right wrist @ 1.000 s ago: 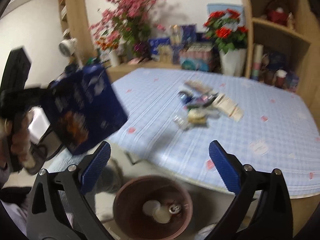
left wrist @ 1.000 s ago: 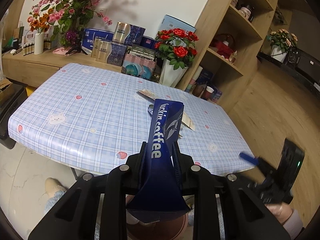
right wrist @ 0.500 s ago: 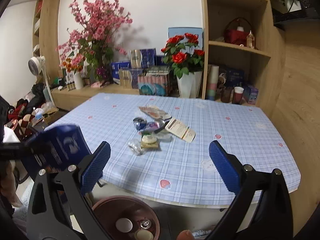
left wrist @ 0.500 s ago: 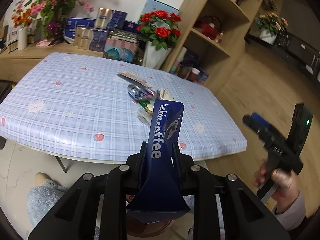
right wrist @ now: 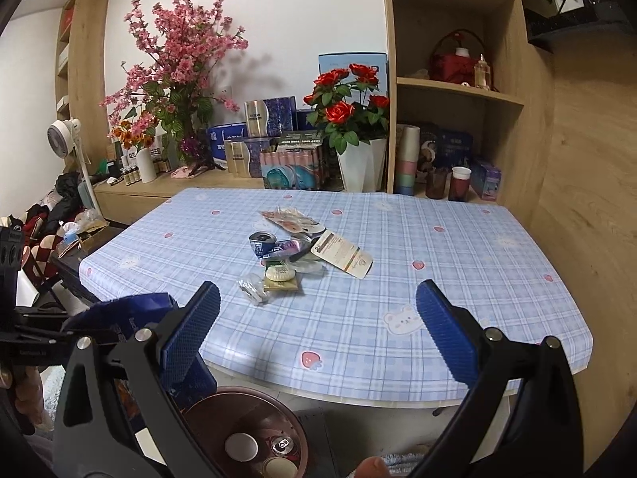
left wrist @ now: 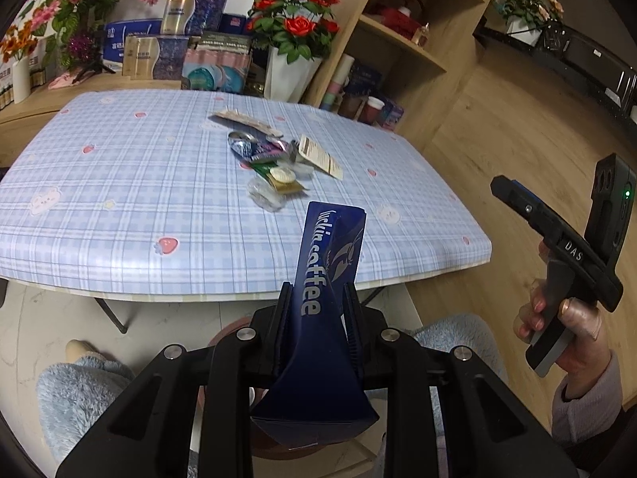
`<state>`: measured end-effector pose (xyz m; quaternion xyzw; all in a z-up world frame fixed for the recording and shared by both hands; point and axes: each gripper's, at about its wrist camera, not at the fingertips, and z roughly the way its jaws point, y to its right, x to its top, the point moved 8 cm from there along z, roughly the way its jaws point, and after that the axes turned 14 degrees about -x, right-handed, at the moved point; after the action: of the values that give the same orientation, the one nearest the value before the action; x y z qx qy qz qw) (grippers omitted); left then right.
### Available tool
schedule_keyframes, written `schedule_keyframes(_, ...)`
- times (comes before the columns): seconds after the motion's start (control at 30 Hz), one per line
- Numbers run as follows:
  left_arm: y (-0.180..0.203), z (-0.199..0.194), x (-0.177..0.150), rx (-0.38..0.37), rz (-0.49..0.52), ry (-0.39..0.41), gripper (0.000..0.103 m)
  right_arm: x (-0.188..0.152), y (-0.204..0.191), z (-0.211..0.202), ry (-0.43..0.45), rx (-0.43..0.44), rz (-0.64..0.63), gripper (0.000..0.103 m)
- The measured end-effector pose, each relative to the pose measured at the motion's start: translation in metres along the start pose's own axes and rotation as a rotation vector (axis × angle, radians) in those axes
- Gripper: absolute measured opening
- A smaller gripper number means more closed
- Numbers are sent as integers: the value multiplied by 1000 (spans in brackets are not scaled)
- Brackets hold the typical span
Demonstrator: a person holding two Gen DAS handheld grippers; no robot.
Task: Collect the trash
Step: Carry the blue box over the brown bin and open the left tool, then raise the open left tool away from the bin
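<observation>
The left gripper is clamping a dark blue coffee bag between nearly closed fingers, holding it off the tabletop's near edge above the brown bin. The right gripper is hanging empty with its fingers spread wide, pointing at the tabletop. The bin is already holding a can and some lids, while a pile of wrappers is waiting at the tabletop's middle, so collecting looks partly done.

Glossy plaid tablecloth, matt blue paper bag, wooden shelves, textured rubbery fingers.
</observation>
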<state>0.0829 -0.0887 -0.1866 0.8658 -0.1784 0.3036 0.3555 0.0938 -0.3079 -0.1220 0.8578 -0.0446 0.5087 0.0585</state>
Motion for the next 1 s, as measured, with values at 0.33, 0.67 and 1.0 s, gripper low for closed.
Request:
schedule_keyframes(0.33, -6, -2, -1, 30, 8, 14, 43, -1, -9, 2, -6, 8, -24, 97)
schedule_keyframes(0.67, -38, -50, 33, 200, -2, 199, 83, 1, -10, 2, -2, -11, -43, 97)
schedule_keyframes(1.0, -62, -75, 50, 389, 71, 269, 97, 0, -8, 15, -7, -35, -56, 97)
